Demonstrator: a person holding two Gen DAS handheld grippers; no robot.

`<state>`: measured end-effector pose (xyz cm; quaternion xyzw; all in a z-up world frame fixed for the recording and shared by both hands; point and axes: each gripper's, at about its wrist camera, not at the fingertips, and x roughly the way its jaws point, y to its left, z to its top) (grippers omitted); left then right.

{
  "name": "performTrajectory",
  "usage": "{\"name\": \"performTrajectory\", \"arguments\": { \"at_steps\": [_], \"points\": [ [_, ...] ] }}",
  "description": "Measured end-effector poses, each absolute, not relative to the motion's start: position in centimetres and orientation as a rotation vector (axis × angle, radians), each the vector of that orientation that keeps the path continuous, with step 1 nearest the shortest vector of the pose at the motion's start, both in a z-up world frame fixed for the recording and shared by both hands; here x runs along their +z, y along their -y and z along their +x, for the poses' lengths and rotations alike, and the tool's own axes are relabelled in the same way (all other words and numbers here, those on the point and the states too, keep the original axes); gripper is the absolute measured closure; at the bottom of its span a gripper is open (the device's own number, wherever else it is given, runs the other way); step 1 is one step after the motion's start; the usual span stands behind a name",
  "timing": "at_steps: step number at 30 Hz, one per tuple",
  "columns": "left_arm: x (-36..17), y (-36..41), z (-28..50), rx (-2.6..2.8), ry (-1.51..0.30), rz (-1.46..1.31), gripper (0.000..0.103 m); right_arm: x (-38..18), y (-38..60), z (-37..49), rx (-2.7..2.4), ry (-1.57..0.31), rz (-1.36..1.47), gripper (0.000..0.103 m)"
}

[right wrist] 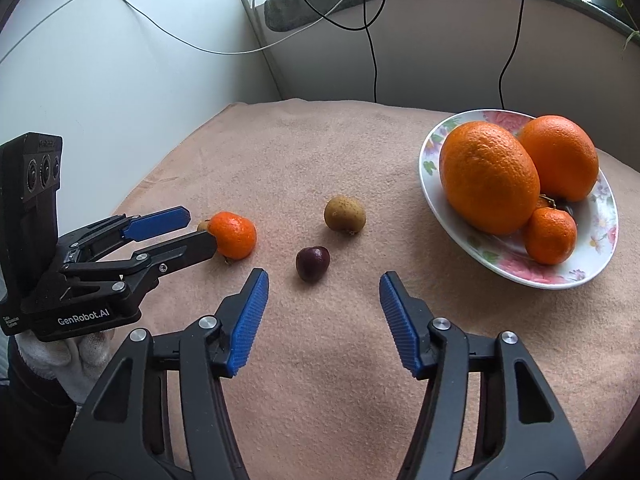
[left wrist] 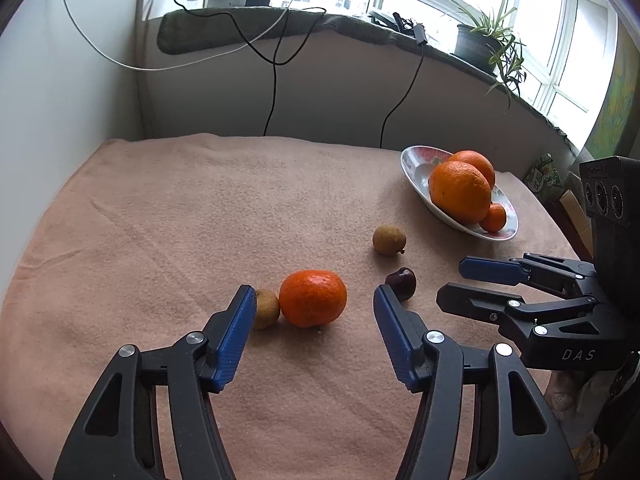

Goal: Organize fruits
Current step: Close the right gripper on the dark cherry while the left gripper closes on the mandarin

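Loose on the pink cloth [left wrist: 160, 216], near the middle of the table: a tangerine [left wrist: 313, 298], touching a small brown fruit [left wrist: 266, 309] on its left; a dark cherry [left wrist: 401, 282] just to its right; a second brown fruit [left wrist: 389, 240] a little beyond, toward the plate [left wrist: 416, 168]. Near the far right corner, on that flowered plate: two big oranges [right wrist: 490, 176] side by side and touching, with a small mandarin [right wrist: 551, 235] leaning against the front one.

Left gripper [left wrist: 314, 294] spread wide and empty, low over the cloth, blue pads flanking the tangerine without touching it. Right gripper [right wrist: 324, 280] likewise wide and empty, aimed at the cherry, which lies just past its fingertips. Both apart from each other, side by side.

Behind the table: a sill carrying black and white cables [left wrist: 276, 60] and a potted plant [left wrist: 488, 40].
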<state>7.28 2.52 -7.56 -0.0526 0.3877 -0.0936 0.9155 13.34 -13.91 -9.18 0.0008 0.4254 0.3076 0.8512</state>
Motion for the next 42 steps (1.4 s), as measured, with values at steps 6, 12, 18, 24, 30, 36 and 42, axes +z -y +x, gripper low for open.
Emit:
{"name": "performTrajectory", "arguments": {
  "at_steps": [6, 12, 18, 24, 30, 36, 42],
  "points": [
    [-7.9, -2.5, 7.6, -0.191, -0.805, -0.104, 0.048, -10.0, 12.9, 14.1, 0.661, -0.908, -0.024, 0.054],
    [-8.1, -2.2, 8.0, -0.204, -0.814, -0.097, 0.051, -10.8, 12.0, 14.8, 0.675, -0.920, -0.043, 0.062],
    [-8.3, -2.1, 8.3, -0.206, -0.819, -0.090, 0.057, -11.0, 11.1, 14.9, 0.680, -0.923, -0.067, 0.066],
    [-8.3, -1.9, 8.5, -0.201, -0.814, -0.069, 0.063, -11.0, 10.8, 15.0, 0.676, -0.928, -0.079, 0.070],
    [-8.3, -2.0, 8.5, -0.200, -0.807, -0.065, 0.069, -11.2, 10.1, 15.0, 0.671, -0.935, -0.110, 0.074],
    [-8.4, -2.0, 8.5, -0.199, -0.798, -0.063, 0.070, -11.4, 9.9, 15.1, 0.665, -0.935, -0.114, 0.081],
    [-8.3, -2.3, 8.3, -0.202, -0.800, -0.085, 0.071, -11.0, 10.3, 14.8, 0.664, -0.918, -0.107, 0.081]
  ]
}}
